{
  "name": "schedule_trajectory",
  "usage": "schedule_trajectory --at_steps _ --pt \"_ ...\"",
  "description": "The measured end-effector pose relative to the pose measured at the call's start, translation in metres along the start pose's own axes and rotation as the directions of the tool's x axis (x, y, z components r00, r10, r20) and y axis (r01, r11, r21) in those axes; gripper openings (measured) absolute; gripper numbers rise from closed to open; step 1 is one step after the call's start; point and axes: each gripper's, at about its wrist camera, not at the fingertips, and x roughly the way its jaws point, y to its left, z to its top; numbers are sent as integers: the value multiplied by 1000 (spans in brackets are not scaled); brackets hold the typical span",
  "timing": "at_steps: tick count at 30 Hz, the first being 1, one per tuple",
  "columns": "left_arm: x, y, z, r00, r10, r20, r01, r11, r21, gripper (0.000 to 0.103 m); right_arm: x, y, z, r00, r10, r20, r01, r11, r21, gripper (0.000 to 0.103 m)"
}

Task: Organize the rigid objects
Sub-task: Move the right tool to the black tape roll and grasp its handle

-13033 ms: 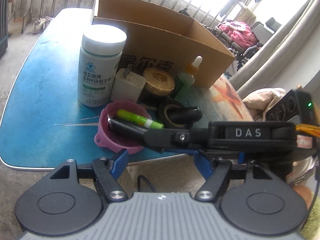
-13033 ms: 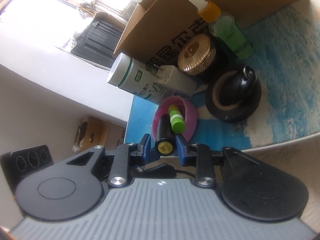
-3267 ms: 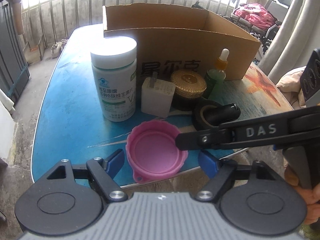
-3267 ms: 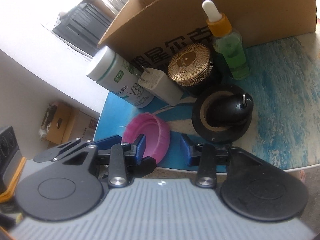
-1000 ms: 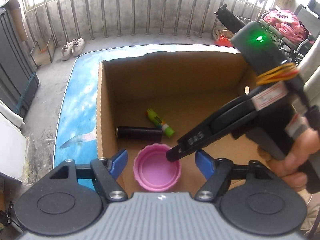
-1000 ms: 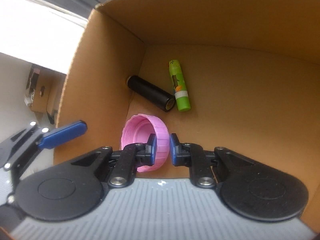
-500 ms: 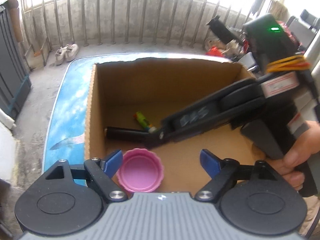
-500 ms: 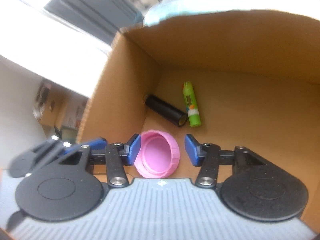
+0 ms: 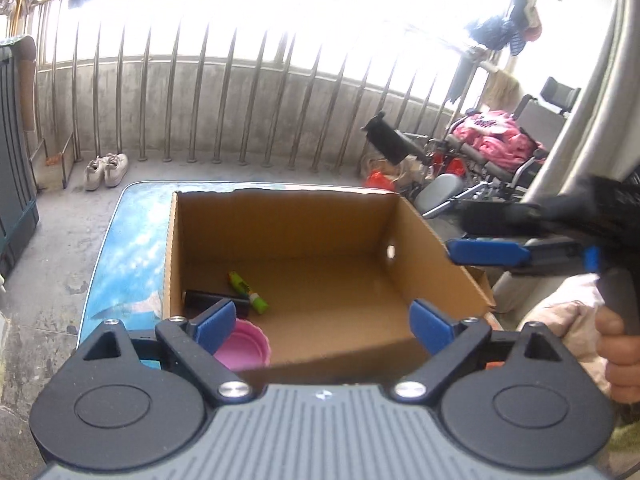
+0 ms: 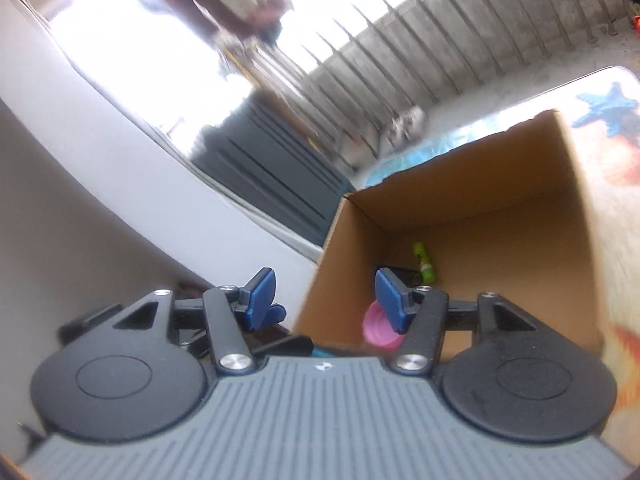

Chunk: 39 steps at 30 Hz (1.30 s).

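An open cardboard box [image 9: 416,240] stands on the blue table [image 9: 120,248]. Inside it lie a pink cap [image 9: 244,344], a black cylinder [image 9: 200,299] and a green tube [image 9: 246,288]. My left gripper [image 9: 322,320] is open and empty above the box's near wall. My right gripper [image 10: 324,296] is open and empty, above the box's near corner; it shows in the left wrist view [image 9: 492,250] at the right, held by a hand. The right wrist view also shows the box [image 10: 500,240], pink cap [image 10: 378,330] and green tube [image 10: 423,262].
A metal railing [image 9: 240,92] runs behind the table. Shoes [image 9: 106,170] lie on the floor at the left, a dark cabinet [image 9: 16,184] stands at the far left, and wheelchairs with pink cloth [image 9: 496,148] stand at the right.
My right gripper let go of the pink cap inside the box, opened, and pulled up and back out to the right. My left gripper rose and tilted up.
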Motion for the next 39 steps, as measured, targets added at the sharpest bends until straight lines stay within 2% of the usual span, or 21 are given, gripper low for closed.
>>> schedule_trajectory --at_steps 4,8,9,13,16,20,22,30,39 --pt "-22 -11 -18 999 -29 14 29 1000 12 95 -54 -9 -40 996 -19 84 16 999 35 59" --pt "-32 -22 -40 999 -46 -3 46 998 34 97 -70 -31 -84 993 -70 100 59 992 113 59" --pt "-31 -25 -47 999 -46 -11 46 998 43 97 -70 -38 -95 991 -85 99 71 988 135 59" --pt "-21 -36 -72 998 -33 -48 36 997 73 97 -24 -65 -155 987 -149 56 135 970 202 59" --pt "-9 -49 -90 997 -6 -77 15 992 129 97 -5 -81 -182 984 -175 23 164 955 246 57" --pt "10 -57 -105 991 -22 -132 41 989 144 94 10 -92 -194 983 -185 -14 181 942 282 46" --pt "18 -63 -113 989 0 -146 27 983 182 91 19 -98 -196 982 -184 -30 184 932 311 38" --pt "38 -71 -127 981 40 -189 11 966 258 69 38 -107 -190 990 -125 -65 140 913 384 34" --pt "40 -64 -132 977 26 -213 30 966 257 67 45 -101 -186 993 -99 -64 116 913 391 32"
